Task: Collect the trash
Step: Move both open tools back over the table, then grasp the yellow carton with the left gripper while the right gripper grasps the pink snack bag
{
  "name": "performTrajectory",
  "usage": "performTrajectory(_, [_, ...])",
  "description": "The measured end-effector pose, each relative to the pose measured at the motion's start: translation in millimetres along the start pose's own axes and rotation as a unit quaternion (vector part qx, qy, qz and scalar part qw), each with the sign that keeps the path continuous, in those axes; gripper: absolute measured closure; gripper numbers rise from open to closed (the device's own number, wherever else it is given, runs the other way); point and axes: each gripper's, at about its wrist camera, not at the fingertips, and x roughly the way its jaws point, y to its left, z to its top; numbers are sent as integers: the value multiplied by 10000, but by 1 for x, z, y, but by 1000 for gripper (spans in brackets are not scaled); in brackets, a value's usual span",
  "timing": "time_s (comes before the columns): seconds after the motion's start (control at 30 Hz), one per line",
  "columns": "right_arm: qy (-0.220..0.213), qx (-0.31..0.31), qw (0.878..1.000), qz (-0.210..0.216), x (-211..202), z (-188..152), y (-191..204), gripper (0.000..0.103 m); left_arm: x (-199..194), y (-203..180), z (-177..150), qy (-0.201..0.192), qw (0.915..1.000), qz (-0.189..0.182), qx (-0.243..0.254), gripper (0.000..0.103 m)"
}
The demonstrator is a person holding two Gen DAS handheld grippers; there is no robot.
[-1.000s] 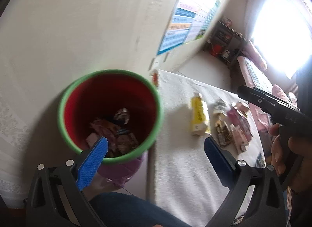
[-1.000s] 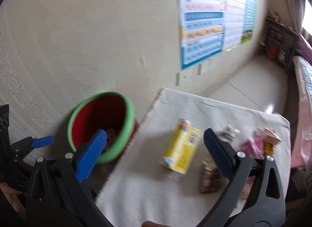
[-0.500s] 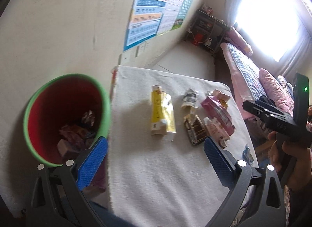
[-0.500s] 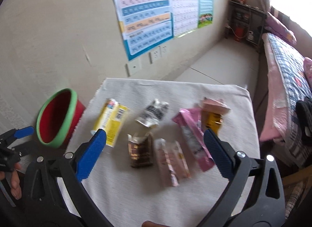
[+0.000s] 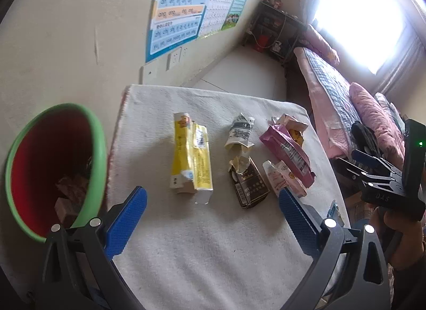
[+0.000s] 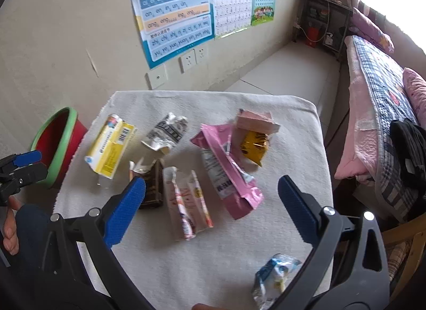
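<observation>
Wrappers point(image 6: 186, 200) lie btwn right gripper's point(image 6: 211, 203) wide-apart jaws.

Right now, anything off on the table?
One blue-and-white wrapper lies alone at the near right edge of the table, apart from the main cluster. The dark box is torn open at its top. Nothing spilled.

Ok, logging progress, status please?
Left gripper open, empty. Right gripper open, empty. Wrappers lie on table; bin alongside. Nothing in the way.
</observation>
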Motion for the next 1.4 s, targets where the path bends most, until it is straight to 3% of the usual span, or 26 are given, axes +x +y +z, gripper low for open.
performTrajectory(0.4, [443,-42,9990,-106,51,-1,-10,14,43,-2,16,294,9995,102,103,8])
performTrajectory(0.67, [681,-111,9973,-245,81,2,-8,22,79,10,26,568,9983,64,-120,9])
performTrajectory(0.97, [872,-109,9958,-260,104,5,-10,30,117,25,31,859,9957,143,-328,22])
performTrajectory(1.03, [930,-133,9953,-246,110,4,-10,33,123,29,31,925,9949,116,-394,26])
performTrajectory(1.2, [1024,-155,9944,-205,117,2,-6,44,136,39,30,1072,9927,7,-561,58])
performTrajectory(1.27, [1017,-156,9945,-204,117,0,-6,51,136,39,28,1058,9927,-15,-577,61])
performTrajectory(1.3, [1010,-150,9946,-201,117,-1,-6,52,136,38,28,1029,9930,-20,-577,68])
performTrajectory(1.4, [976,-125,9950,-184,115,-2,-7,55,132,38,28,973,9937,-56,-560,70])
